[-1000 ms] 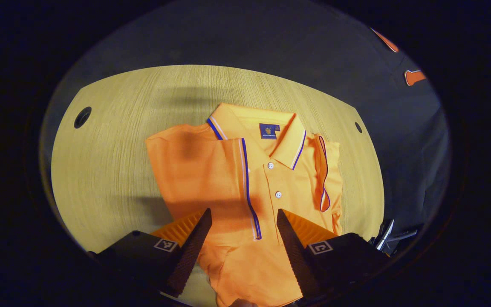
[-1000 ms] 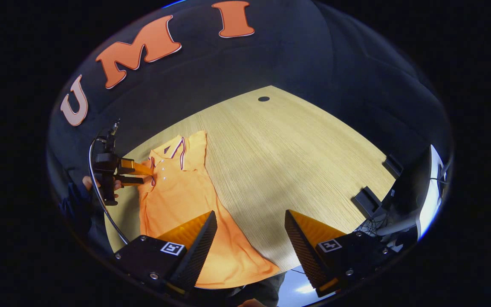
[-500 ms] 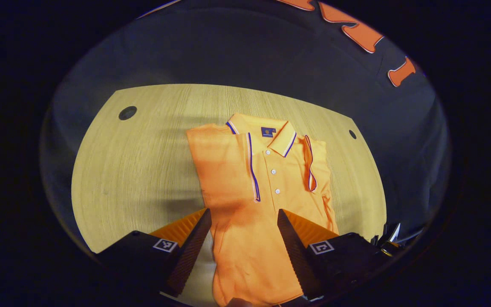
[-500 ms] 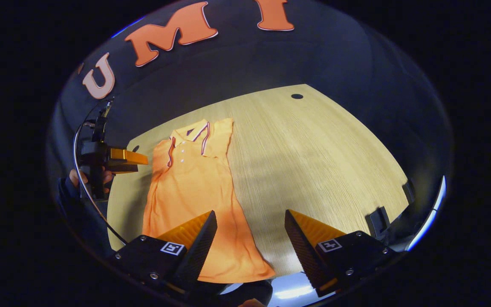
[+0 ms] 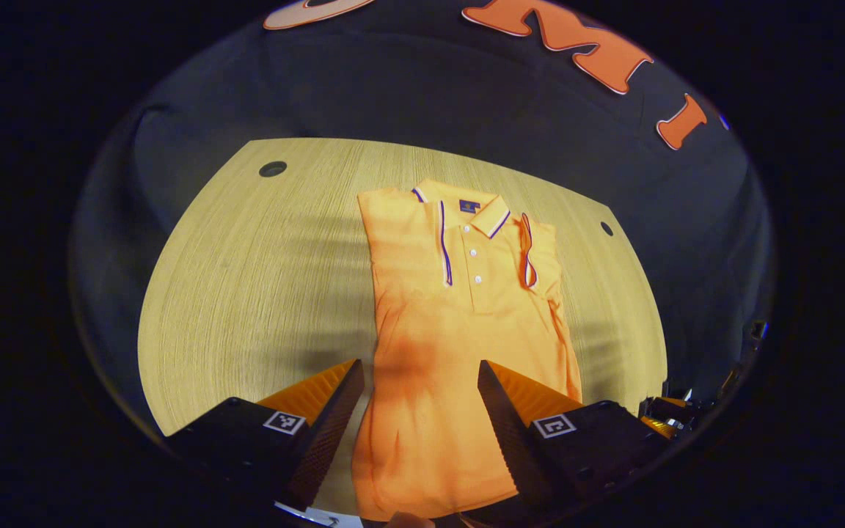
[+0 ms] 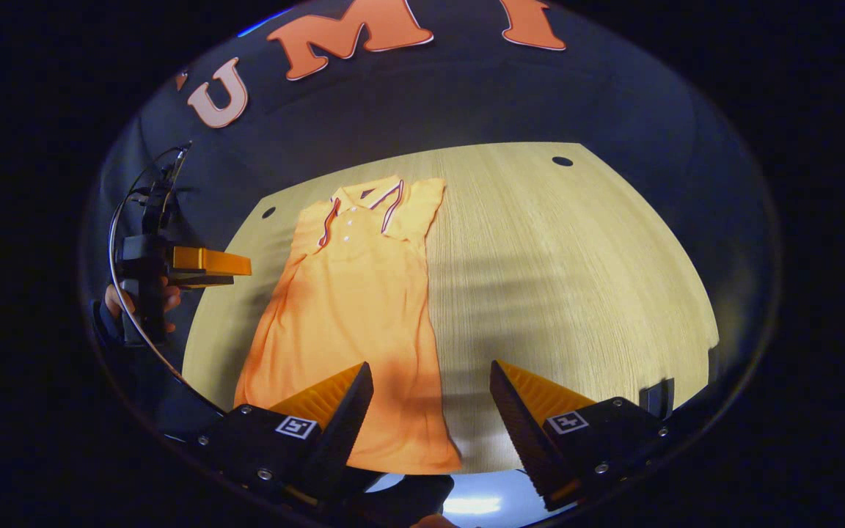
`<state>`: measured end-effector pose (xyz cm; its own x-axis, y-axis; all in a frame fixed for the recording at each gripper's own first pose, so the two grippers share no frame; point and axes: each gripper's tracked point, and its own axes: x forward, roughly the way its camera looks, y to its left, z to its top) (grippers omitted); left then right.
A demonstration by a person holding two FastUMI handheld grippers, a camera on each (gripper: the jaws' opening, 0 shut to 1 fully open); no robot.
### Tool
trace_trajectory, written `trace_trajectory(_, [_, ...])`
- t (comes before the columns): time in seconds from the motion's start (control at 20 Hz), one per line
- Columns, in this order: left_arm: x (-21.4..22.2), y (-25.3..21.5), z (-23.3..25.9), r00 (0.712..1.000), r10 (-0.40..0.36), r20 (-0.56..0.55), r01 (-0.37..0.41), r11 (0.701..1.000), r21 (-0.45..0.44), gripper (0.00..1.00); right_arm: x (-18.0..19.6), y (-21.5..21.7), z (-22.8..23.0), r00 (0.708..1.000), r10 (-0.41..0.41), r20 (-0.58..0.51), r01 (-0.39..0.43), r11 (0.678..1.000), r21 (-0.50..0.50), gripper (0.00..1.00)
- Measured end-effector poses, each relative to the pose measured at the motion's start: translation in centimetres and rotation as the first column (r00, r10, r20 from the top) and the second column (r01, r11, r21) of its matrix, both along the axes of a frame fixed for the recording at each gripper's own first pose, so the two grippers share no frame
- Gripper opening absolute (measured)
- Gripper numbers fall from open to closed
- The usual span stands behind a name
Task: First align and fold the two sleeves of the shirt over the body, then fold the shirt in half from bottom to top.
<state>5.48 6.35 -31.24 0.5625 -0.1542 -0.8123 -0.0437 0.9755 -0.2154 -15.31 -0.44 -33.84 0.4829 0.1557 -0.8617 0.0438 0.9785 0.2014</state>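
Left gripper view. Left gripper [image 5: 419, 400] held above the near end of the table [image 5: 246, 279], fingers spread wide and holding nothing. Orange polo shirt [image 5: 459, 323] lying flat, running straight ahead from between the fingers, collar [image 5: 466, 209] at the far end, hem [image 5: 422, 506] just below and between the fingertips. Left sleeve [image 5: 404, 242] folded over the body beyond the left finger, its striped cuff beside the button placket. Right sleeve [image 5: 536, 253] folded inward beyond the right finger, somewhat narrower and more rumpled. Lower body smooth, unfolded.

Right gripper view. Right gripper [image 6: 430, 400] raised over the near table edge, fingers wide apart, empty. Shirt [image 6: 353, 323] stretched out ahead of the left finger, reaching away and slightly leftward, hem corner near that fingertip. Bare tabletop [image 6: 576, 279] ahead of the right finger. Left gripper [image 6: 210, 265] seen far off to the left of the shirt, held in a hand [image 6: 136, 304], clear of the cloth, its opening hard to judge from this side.

Progress, as judged. Both sleeves folded over the body: first stage apparently done. Remaining: grasping the hem and carrying it up to the collar for the bottom-to-top half fold, not yet begun
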Motion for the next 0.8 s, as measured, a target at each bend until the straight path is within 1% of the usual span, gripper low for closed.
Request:
trace_trajectory(0.2, [-4.7,0.9,-1.0,1.0,0.017,-0.018,-0.016,0.999,0.043,0.96,-1.8,0.7,-1.3,0.997,0.071,-0.023,-0.071,0.997,0.015,0.98])
trace_trajectory(0.4, [-8.7,0.9,-2.9,0.998,0.039,-0.043,-0.036,0.997,0.07,0.96,-3.6,1.3,-2.7,0.991,0.125,-0.055,-0.123,0.992,0.034,0.98])
trace_trajectory(0.45, [-9.9,0.8,-3.5,0.998,0.046,-0.053,-0.042,0.996,0.075,0.93,-4.1,1.4,-3.0,0.988,0.141,-0.065,-0.139,0.99,0.035,0.98])
trace_trajectory(0.5, [-10.9,0.8,-4.1,0.997,0.048,-0.063,-0.043,0.996,0.081,0.96,-4.6,1.5,-3.4,0.985,0.157,-0.076,-0.155,0.987,0.034,0.98])
trace_trajectory(0.65, [-13.8,0.6,-5.8,0.994,0.045,-0.097,-0.034,0.993,0.109,0.96,-5.9,1.6,-5.0,0.976,0.191,-0.104,-0.19,0.982,0.024,0.98])
trace_trajectory(0.8, [-16.0,0.9,-7.3,0.99,0.041,-0.134,-0.021,0.989,0.147,0.96,-6.7,1.8,-5.9,0.97,0.204,-0.128,-0.201,0.979,0.036,0.98])
